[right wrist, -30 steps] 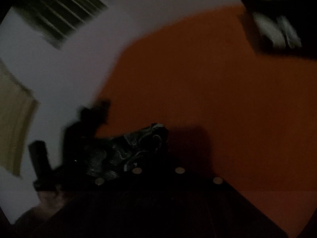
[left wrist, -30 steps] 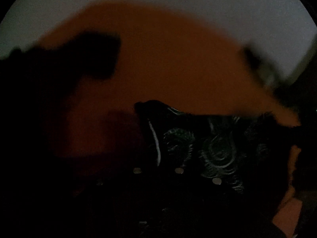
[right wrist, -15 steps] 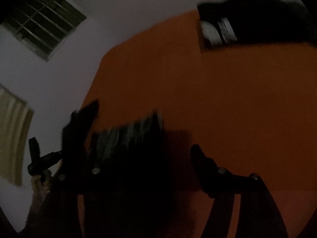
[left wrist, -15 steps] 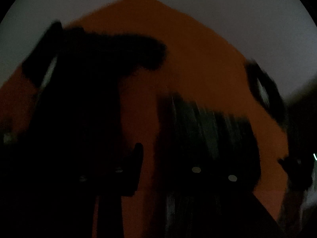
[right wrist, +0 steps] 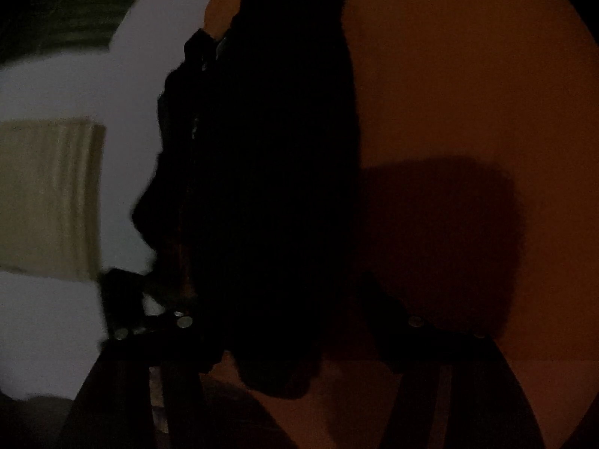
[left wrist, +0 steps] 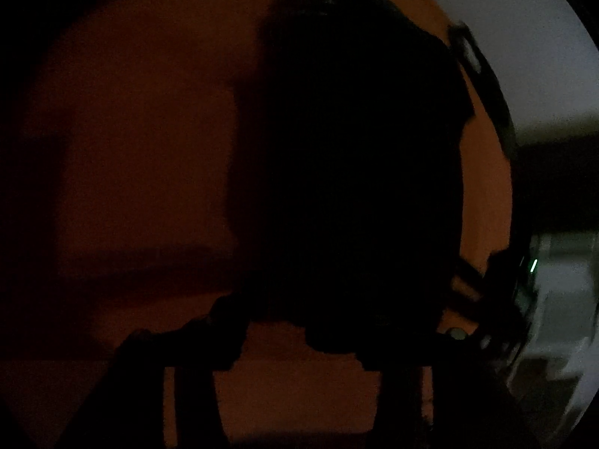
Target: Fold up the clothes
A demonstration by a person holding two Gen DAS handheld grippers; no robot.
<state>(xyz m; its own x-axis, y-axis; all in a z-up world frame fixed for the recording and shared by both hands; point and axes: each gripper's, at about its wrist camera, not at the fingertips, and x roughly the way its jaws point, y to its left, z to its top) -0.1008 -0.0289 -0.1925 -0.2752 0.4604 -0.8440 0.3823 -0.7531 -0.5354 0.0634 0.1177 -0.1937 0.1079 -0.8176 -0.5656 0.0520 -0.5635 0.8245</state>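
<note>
The frames are very dark. A dark garment lies stretched lengthwise on the orange table. My left gripper hangs over its near end. The jaws are opening, with the cloth's edge between the fingertips and no pad pressing on it. In the right wrist view the same garment runs up the middle of the table. My right gripper straddles its near end, jaws wide and closing slightly, pads off the cloth. The folds are lost in the dark.
The table's edge curves close to the garment on the side where the pale wall shows. A beige curtain and a barred window hang there. The other gripper shows as a dark shape with a green light.
Both grippers were shut on the patterned cloth and have opened. Both views swung sideways across the table, and the garment now fills the middle of each.
</note>
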